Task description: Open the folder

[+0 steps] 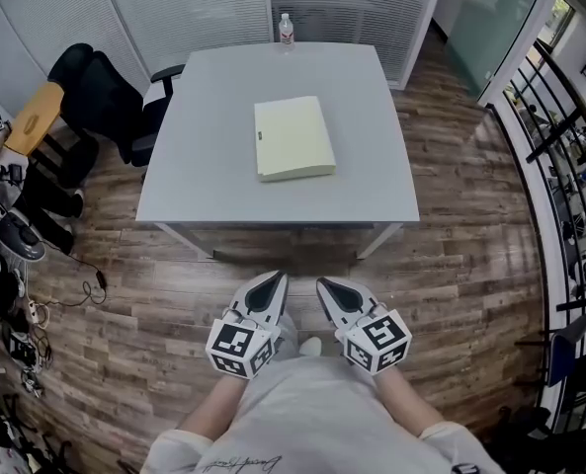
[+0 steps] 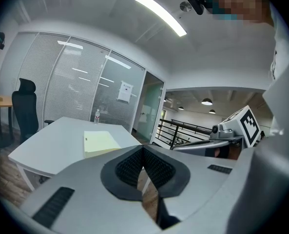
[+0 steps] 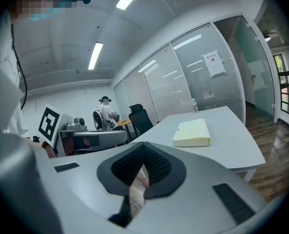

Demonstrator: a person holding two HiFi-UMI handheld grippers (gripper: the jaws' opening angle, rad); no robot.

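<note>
A pale yellow folder (image 1: pixel 293 138) lies closed and flat near the middle of the grey table (image 1: pixel 204 176). It also shows as the folder (image 2: pixel 100 142) in the left gripper view and the folder (image 3: pixel 192 132) in the right gripper view. Both grippers hang side by side close to the person's body, well short of the table's near edge and apart from the folder. My left gripper (image 1: pixel 272 284) is shut with nothing between its pads (image 2: pixel 132 165). My right gripper (image 1: pixel 330 288) is also shut and holds nothing, its pads (image 3: pixel 156 165) meeting at the tips.
A water bottle (image 1: pixel 286 29) stands at the table's far edge. A black office chair (image 1: pixel 105 92) sits at the table's left, with a small wooden table (image 1: pixel 34 117) and cables beyond it. A railing (image 1: pixel 559 136) runs along the right. Another person (image 3: pixel 104 113) stands far off.
</note>
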